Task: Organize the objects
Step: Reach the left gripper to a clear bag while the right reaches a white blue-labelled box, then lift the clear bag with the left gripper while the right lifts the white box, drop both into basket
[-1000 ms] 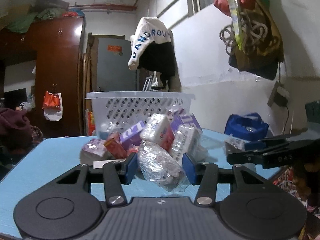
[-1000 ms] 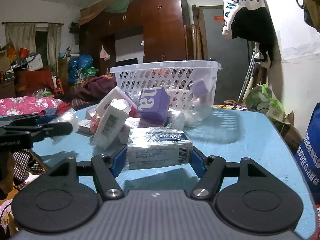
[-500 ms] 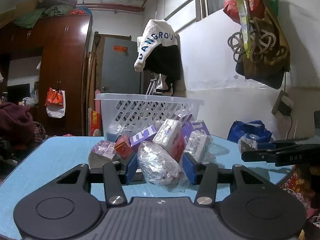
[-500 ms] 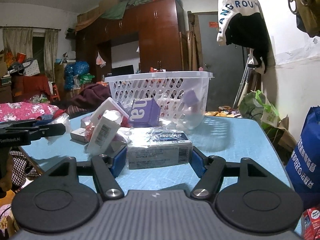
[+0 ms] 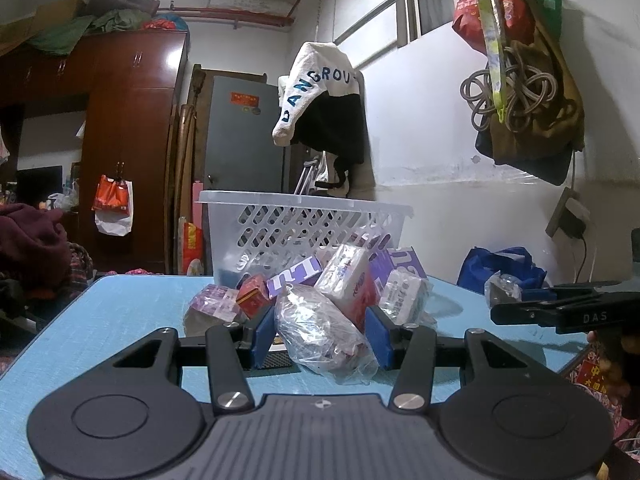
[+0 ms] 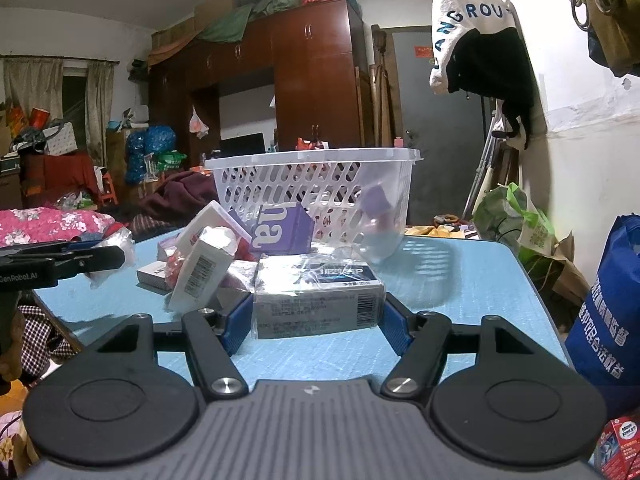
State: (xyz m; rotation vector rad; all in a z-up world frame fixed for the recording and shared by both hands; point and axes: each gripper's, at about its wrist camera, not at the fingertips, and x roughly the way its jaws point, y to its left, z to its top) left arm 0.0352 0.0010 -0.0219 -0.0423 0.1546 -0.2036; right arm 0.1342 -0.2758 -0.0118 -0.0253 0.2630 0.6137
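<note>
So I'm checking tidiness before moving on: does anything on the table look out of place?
Yes: packets and boxes lie in a leaning heap on the blue table in front of the white basket, not inside it.

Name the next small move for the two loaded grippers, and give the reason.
Probably lift the right gripper, shut on the wrapped box, up over the rim of the white basket behind the pile. The left gripper already clamps a clear bag, so both loads look ready to go in.

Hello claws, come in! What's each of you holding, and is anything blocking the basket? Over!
Left claw shut on clear bag. Right claw shut on wrapped box. Packet pile fronts white basket.
</note>
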